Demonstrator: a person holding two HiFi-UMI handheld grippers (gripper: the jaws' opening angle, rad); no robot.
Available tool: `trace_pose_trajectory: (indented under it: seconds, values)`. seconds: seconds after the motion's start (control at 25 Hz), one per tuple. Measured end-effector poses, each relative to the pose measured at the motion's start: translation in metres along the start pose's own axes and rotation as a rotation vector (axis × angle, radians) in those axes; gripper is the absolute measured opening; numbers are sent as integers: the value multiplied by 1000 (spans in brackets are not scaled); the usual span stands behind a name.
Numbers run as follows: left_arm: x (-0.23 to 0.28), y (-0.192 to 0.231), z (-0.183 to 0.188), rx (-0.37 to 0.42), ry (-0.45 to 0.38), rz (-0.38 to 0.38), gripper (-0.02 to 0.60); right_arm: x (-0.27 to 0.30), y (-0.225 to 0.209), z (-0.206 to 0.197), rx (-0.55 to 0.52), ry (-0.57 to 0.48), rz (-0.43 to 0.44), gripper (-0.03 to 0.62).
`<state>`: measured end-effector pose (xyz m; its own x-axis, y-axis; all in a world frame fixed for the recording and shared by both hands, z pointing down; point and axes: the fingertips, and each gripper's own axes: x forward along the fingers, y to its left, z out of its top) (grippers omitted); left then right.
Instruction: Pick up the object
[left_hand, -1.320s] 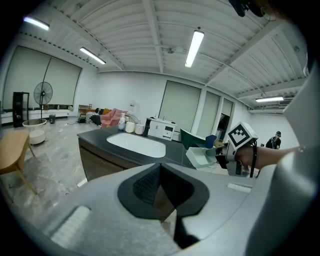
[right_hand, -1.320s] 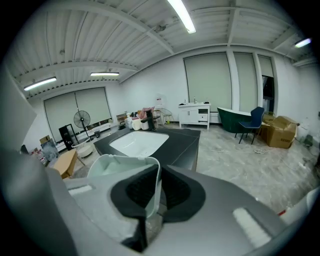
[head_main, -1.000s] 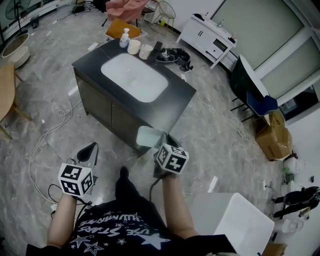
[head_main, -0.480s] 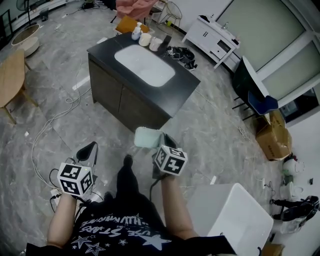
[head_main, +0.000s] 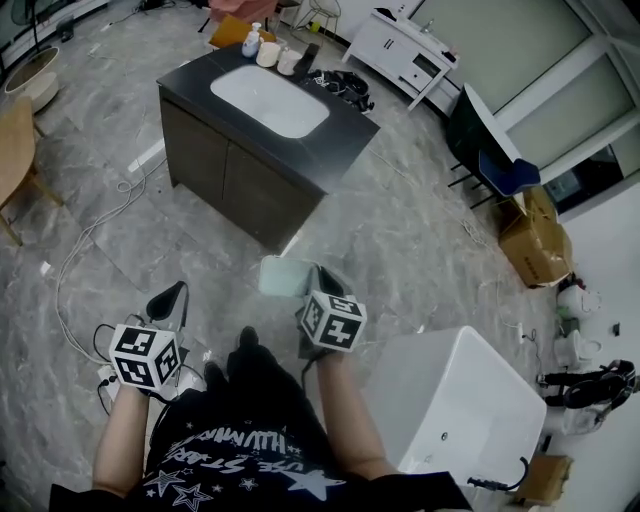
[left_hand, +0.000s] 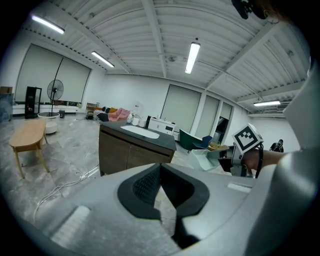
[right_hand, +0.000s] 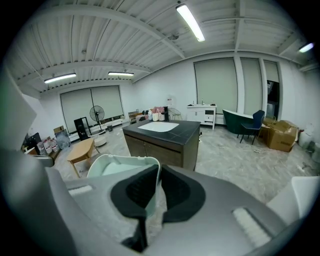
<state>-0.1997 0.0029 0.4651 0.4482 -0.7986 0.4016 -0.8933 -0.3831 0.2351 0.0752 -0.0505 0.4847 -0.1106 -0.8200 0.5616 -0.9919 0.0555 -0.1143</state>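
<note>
A pale green plastic container (head_main: 279, 277) hangs in the air in front of the person, with my right gripper (head_main: 314, 282) shut on its rim. In the right gripper view the container's thin wall (right_hand: 120, 167) sits pinched between the black pads (right_hand: 142, 187). My left gripper (head_main: 170, 300) is held lower at the left, shut with nothing between its jaws. From the left gripper view, that gripper (left_hand: 160, 169) points toward the cabinet, and the container (left_hand: 207, 159) and the right gripper's marker cube (left_hand: 247, 140) show at the right.
A dark vanity cabinet (head_main: 330, 140) with a white basin stands ahead on the marble floor, with bottles and cups at its far end. A white tub (head_main: 470, 400) is close at the right. Cables (head_main: 90, 240) trail at the left, near a wooden table (head_main: 10, 150). Chairs (head_main: 495, 165) and a cardboard box (head_main: 535, 245) stand far right.
The cabinet has drawn away toward the top of the head view and the white tub has come closer. Both grippers travelled with the person, and the right one kept the green container.
</note>
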Motion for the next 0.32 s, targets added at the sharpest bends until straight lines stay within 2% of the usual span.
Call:
trace_pose_trajectory:
  seconds: [0.32]
  values:
    - [10,-33,-7,15,-3,-35,8,-16,-31,-12,4,-3,-24,21]
